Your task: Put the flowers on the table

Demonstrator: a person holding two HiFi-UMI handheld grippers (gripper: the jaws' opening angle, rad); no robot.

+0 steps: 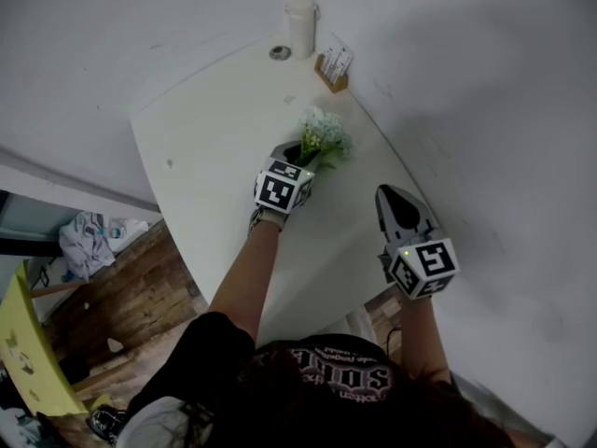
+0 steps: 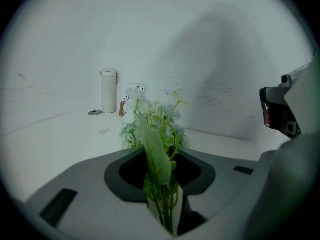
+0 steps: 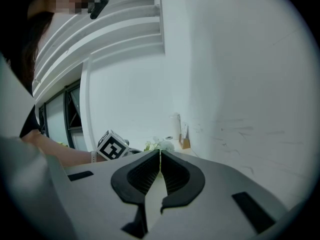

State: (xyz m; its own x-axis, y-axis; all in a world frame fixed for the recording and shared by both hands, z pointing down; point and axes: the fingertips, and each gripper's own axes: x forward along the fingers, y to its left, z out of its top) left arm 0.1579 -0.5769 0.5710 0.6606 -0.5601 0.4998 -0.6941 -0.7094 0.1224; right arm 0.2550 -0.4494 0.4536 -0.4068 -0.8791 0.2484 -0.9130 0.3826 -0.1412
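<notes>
White tabletop [image 1: 215,147] in view, long and narrowing, its right edge tight against a plain white wall [image 1: 485,110]. Off its left edge there's wooden floor [image 1: 131,297] with a crumpled cloth [image 1: 89,236] lying on it. Up at the far corner of the tabletop stands a white bottle [image 1: 301,26], upright, with a small round disc [image 1: 280,52] just beside it on the left. A wooden card holder [image 1: 333,66] sits near it along the wall edge.

Now the flowers [image 1: 325,138]: a small bunch of pale blossoms on green stems, over the tabletop close to its right edge, about halfway along. The long axis runs from the left hand-held gripper [image 1: 300,154] out toward the far right. The blossom heads point away from the person, toward the wall edge, and the stems trail back into the jaws. Whether the heads rest on the surface, I can't tell from here.

The left gripper view has the jaws a little apart, the stems and one long leaf standing in the gap, and light showing beside the stems. So the pads are not pinching them.

The right hand-held gripper [image 1: 392,199] hangs over the right edge nearer the person, well apart from the bunch. Its jaws are closed tip to tip with nothing between them.
</notes>
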